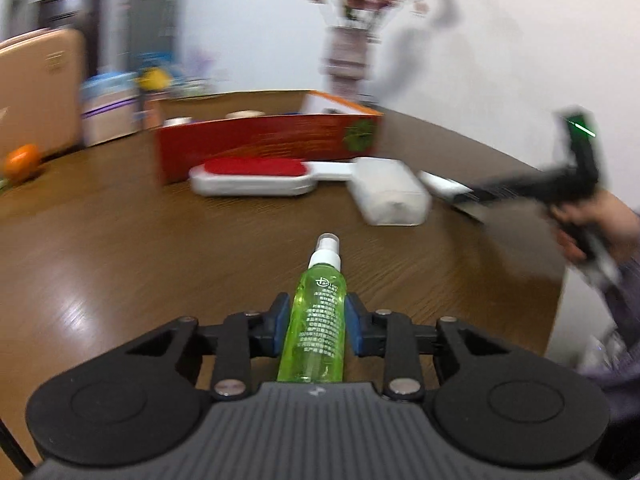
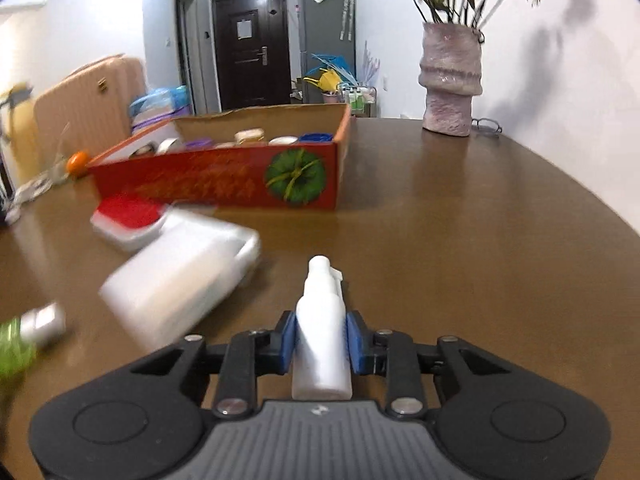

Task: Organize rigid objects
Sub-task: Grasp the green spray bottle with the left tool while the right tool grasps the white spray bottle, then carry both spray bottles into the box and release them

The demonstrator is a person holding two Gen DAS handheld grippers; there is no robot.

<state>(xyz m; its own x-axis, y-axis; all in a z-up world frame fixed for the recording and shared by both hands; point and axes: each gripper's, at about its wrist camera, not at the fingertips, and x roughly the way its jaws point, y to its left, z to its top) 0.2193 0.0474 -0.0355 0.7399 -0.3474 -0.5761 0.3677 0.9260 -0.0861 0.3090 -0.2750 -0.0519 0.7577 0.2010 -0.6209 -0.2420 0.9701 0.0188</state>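
My left gripper [image 1: 316, 320] is shut on a green spray bottle [image 1: 316, 320] with a white nozzle, held above the wooden table [image 1: 120, 264]. My right gripper [image 2: 321, 336] is shut on a white spray bottle [image 2: 322, 332], nozzle pointing forward. The right gripper also shows at the right in the left wrist view [image 1: 460, 192], blurred, with the white bottle's tip sticking out. A red cardboard box [image 2: 224, 180] holding several jars and lids stands at the back of the table. A red-and-white lint brush [image 1: 256, 178] and a white plastic box [image 1: 388, 192] lie in front of it.
A pinkish vase [image 2: 450, 80] with dried flowers stands at the back right, glasses [image 2: 486, 124] beside it. An orange [image 2: 77, 162] lies at the left by the box. Beige suitcases [image 2: 80, 108] stand beyond the table's left edge. The table edge curves on the right.
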